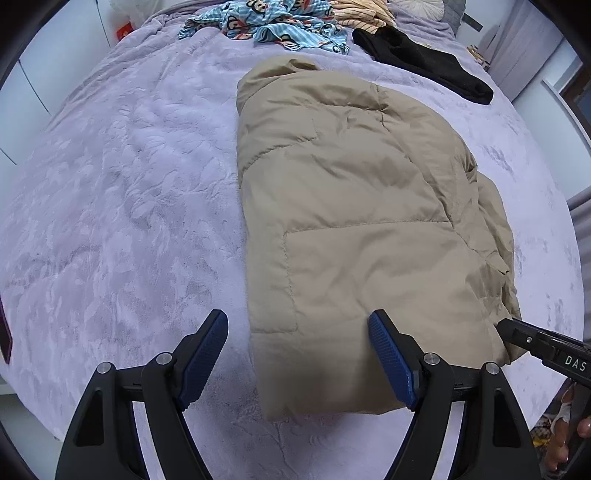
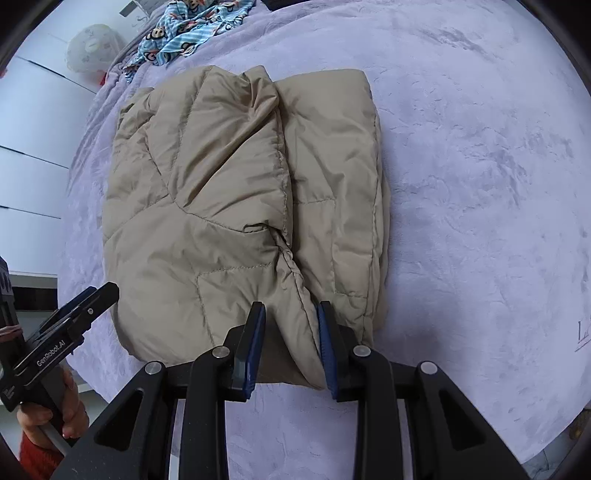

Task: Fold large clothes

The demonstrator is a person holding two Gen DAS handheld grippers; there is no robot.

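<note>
Lying folded on the lavender bed (image 1: 110,192), the tan puffer jacket (image 1: 354,206) has its near hem clamped in the right gripper (image 2: 291,347) (fingers pinched on a fold), while the left gripper (image 1: 297,358) hovers, fingers spread apart.

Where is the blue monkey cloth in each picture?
Left wrist view: blue monkey cloth lies at top centre, beyond the tan jacket.
Right wrist view: it lies at top left, again beyond the jacket.
Shared landmark: the purple blanket.
</note>
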